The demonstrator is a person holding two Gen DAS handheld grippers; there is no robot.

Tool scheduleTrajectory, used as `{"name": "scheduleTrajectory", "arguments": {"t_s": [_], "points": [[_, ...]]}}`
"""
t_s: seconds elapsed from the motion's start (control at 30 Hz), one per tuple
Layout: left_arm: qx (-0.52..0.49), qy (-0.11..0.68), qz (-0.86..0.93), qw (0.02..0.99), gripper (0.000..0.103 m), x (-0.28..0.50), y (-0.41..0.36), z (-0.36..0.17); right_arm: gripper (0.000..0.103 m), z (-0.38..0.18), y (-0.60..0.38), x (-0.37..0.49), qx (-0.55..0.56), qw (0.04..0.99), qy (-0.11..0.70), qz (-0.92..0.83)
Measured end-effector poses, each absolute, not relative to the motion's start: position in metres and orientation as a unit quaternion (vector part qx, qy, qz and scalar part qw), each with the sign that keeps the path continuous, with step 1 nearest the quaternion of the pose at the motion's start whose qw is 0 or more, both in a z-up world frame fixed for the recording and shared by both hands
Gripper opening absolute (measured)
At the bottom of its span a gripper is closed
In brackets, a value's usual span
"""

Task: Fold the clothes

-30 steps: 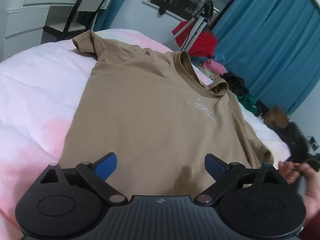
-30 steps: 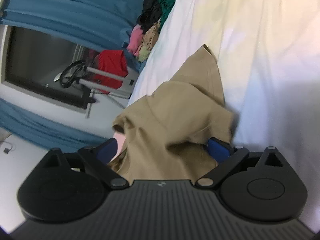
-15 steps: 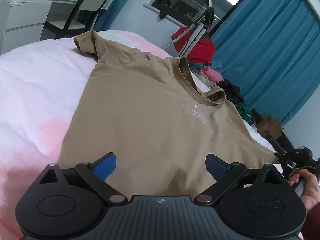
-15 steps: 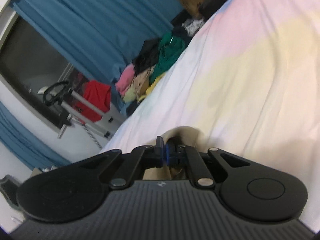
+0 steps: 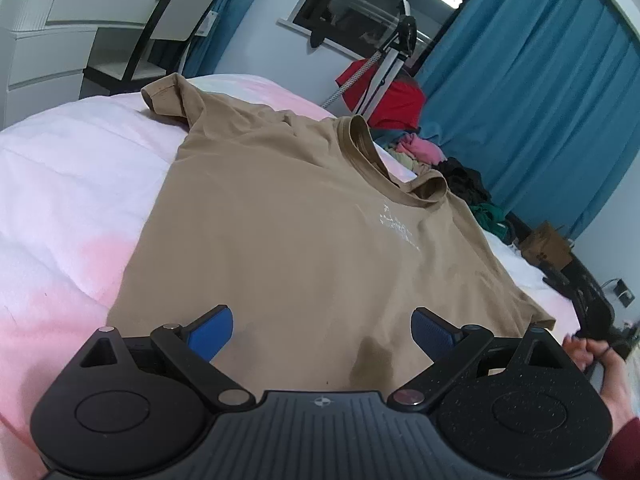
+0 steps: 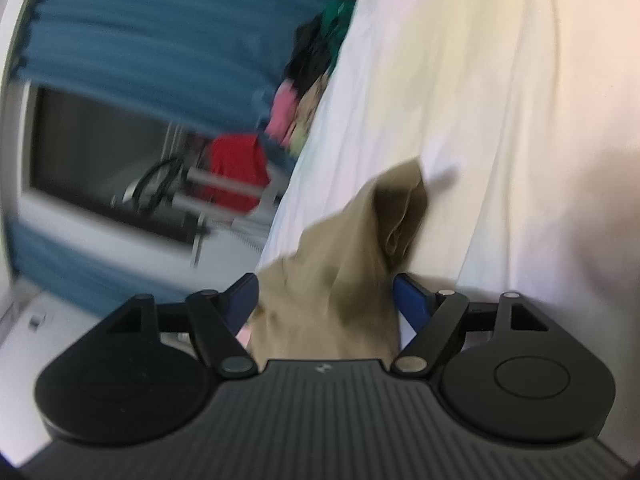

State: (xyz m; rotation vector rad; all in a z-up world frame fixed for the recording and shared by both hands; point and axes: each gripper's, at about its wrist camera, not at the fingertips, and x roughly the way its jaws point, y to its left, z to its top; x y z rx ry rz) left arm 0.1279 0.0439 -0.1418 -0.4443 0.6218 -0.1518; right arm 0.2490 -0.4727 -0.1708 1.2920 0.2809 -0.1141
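**Tan T-shirt on the bed, both tongs apart**

From the left wrist view we read the scene from left to right. To the far left of the left gripper (image 5: 322,334) stand a white dresser (image 5: 44,44) and a dark chair (image 5: 160,32), well beyond the bed. The pink and white bedspread (image 5: 72,184) fills the ground to the left of the tongs. Ahead of the left tongs, whose blue pads stand wide with nothing pressed between them, the tan T-shirt (image 5: 304,232) lies spread flat, hem nearest, collar away. Further right we see a dark window (image 5: 372,12), a red garment (image 5: 384,100) on a stand, blue curtains (image 5: 540,100) and a heap of clothes (image 5: 440,160) past the bed's edge. At the far right, a person's hand (image 5: 600,364) grips a dark handle.

In the blurred right wrist view, the right gripper (image 6: 324,296) has just been opening; its pads stand apart with a bunched sleeve (image 6: 360,256) of the shirt lying between them, over pale bedding.
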Motion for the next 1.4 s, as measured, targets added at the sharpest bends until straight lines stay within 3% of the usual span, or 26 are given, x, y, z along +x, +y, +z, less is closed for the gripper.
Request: {"name": "scheduleTrajectory", "arguments": {"t_s": [0.4,0.47,0.5,0.53,0.8,1.03,1.17,1.3,1.37,1.4], "points": [[-0.221,0.298,-0.09,0.924,0.097,0.142,0.029,-0.145,0.077,-0.171,-0.482,0.343,0.599,0.791,0.124,-0.021],[-0.208,0.296,-0.095,0.927,0.097,0.144,0.025,-0.146,0.065,-0.167,-0.481,0.351,0.58,0.801,0.141,-0.042],[-0.205,0.296,-0.097,0.928,0.097,0.144,0.024,-0.147,0.04,-0.164,-0.481,0.35,0.564,0.81,0.152,-0.055],[-0.202,0.295,-0.1,0.928,0.097,0.144,0.023,-0.147,0.008,-0.16,-0.481,0.35,0.547,0.818,0.163,-0.068],[-0.233,0.29,-0.109,0.922,0.097,0.139,0.033,-0.135,0.007,-0.093,-0.468,0.32,0.37,0.91,0.123,-0.144],[-0.202,0.253,-0.069,0.944,0.097,0.128,0.059,-0.106,0.007,-0.018,-0.341,0.32,0.14,0.978,0.099,-0.12],[-0.173,0.243,-0.025,0.954,0.097,0.127,0.078,-0.098,0.009,-0.017,-0.239,0.341,0.004,0.991,0.122,-0.055],[-0.187,0.244,0.001,0.952,0.096,0.13,0.104,-0.098,0.011,-0.049,-0.176,0.365,-0.037,0.982,0.188,0.003],[-0.201,0.251,0.006,0.947,0.096,0.136,0.112,-0.101,0.05,-0.067,-0.16,0.374,-0.039,0.971,0.234,0.041],[-0.207,0.254,0.007,0.945,0.096,0.139,0.116,-0.103,0.087,-0.068,-0.16,0.373,-0.033,0.97,0.236,0.052]]}}
